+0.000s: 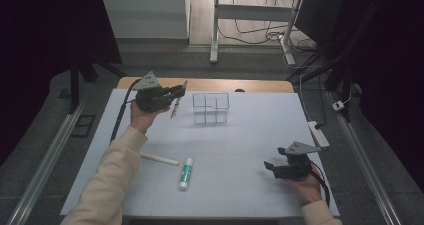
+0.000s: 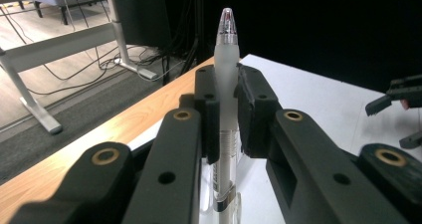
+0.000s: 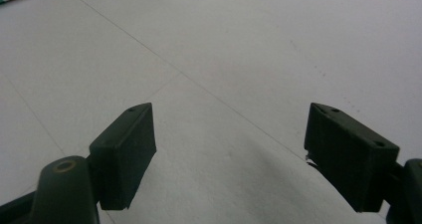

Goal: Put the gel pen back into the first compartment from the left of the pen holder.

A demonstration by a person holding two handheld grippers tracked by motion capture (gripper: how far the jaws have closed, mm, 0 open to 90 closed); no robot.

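My left gripper (image 1: pixel 178 91) is held up at the far left of the white mat, shut on a frosted clear pen (image 1: pixel 175 105) that hangs tilted from its jaws. In the left gripper view the pen (image 2: pixel 227 84) stands upright between the two black pads, its clear tip above them. A clear plastic organiser box (image 1: pixel 211 107) with compartments stands just right of the pen. My right gripper (image 1: pixel 268 166) rests low at the near right of the mat, jaws wide apart; the right gripper view (image 3: pixel 229 154) has nothing but bare mat between them.
A white glue stick with a green label (image 1: pixel 186 172) and a thin white rod (image 1: pixel 160 159) lie at the near left of the mat (image 1: pixel 240 145). Beyond the mat runs the wooden table edge (image 1: pixel 260 86). A power strip (image 1: pixel 318 133) lies off the right side.
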